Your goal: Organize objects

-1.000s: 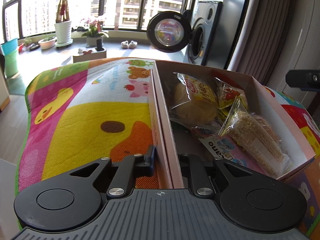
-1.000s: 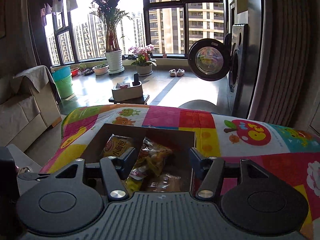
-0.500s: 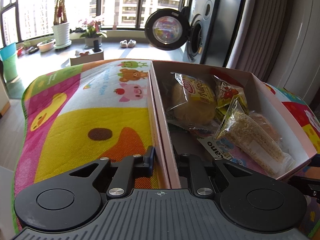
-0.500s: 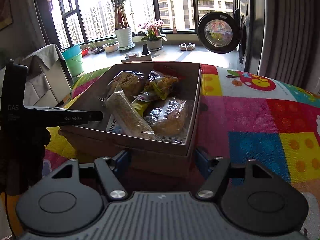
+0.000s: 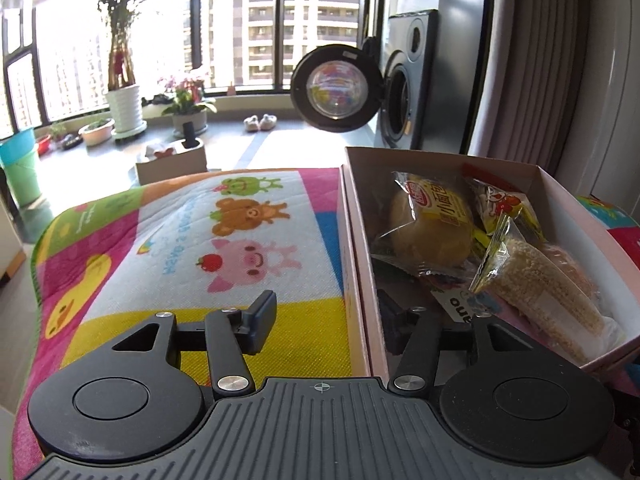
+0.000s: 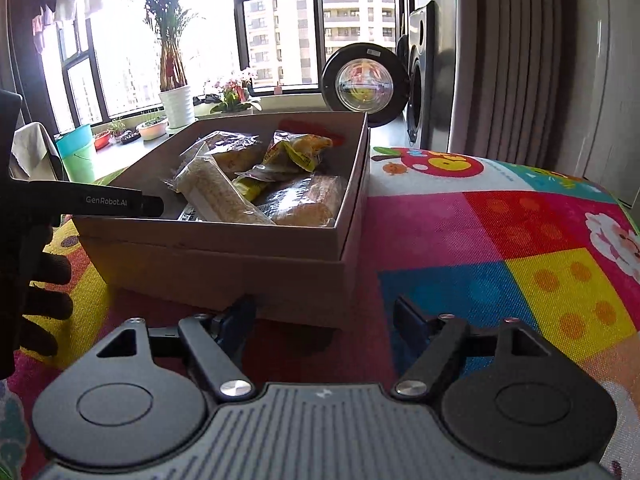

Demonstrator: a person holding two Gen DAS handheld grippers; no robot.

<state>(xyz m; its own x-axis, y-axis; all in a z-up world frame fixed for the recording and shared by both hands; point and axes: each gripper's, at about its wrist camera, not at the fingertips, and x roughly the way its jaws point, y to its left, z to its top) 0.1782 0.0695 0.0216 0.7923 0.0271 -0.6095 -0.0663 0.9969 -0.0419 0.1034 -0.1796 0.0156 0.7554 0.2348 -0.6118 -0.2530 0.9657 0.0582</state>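
Note:
A shallow cardboard box (image 5: pixel 354 240) of wrapped snacks sits on the colourful play mat (image 5: pixel 200 240). Inside lie a bun packet (image 5: pixel 432 220), a rice bar in clear wrap (image 5: pixel 540 292) and a yellow-red packet (image 5: pixel 504 204). My left gripper (image 5: pixel 328 322) is open and straddles the box's left wall, one finger outside on the mat, the other inside. My right gripper (image 6: pixel 324 322) is open and holds nothing, low over the mat just short of the box's (image 6: pixel 224 268) near right corner. The left gripper's body (image 6: pixel 100 204) and a gloved hand (image 6: pixel 44 292) show at the left.
Beyond the mat's far edge are a washing machine with its round door open (image 5: pixel 336 88), potted plants (image 5: pixel 124 108), a tissue box on a low stand (image 5: pixel 172 160) and a teal bucket (image 5: pixel 20 160). Bare mat (image 6: pixel 500 240) lies right of the box.
My left gripper's fingers have spread apart and let go of the box's left wall. The right gripper, still open, has dropped lower and drawn back toward the box's near right corner.

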